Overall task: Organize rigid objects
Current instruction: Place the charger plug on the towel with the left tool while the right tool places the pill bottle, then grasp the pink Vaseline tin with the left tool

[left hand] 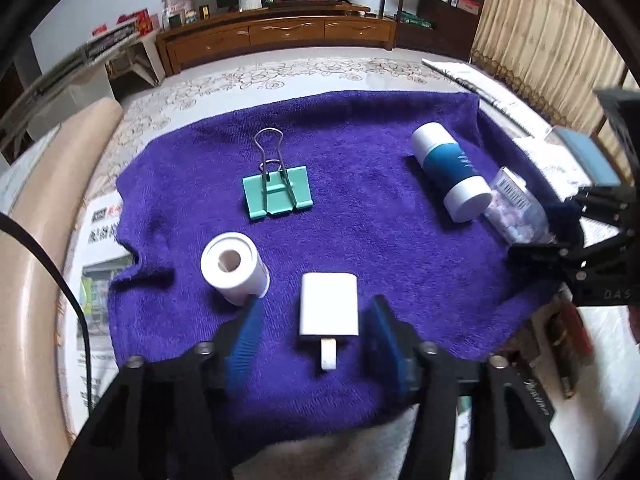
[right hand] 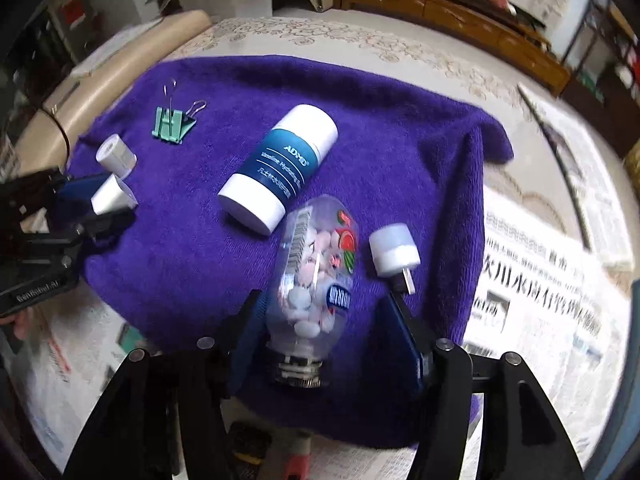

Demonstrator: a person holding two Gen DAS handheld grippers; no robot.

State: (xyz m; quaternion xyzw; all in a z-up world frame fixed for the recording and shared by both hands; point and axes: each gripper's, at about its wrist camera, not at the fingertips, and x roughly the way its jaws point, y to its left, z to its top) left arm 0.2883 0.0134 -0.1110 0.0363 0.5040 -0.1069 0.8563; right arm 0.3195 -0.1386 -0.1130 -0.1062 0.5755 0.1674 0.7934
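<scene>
Purple terry towel (left hand: 360,152) covers tabletop. Left hand-held gripper (left hand: 316,320) open, pads clear of white plug adapter (left hand: 328,308) lying between. Right hand-held gripper (right hand: 324,320) open, straddling clear plastic candy bottle (right hand: 316,272) at towel's near right.

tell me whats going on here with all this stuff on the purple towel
A person is sorting small items on a purple towel with two handheld tongs. The left tongs stand open around a white charger plug, pads clear of it. The right tongs are open around a clear candy bottle lying on its side. A green binder clip, a paper roll and a blue-and-white tube lie loose nearby.
</scene>
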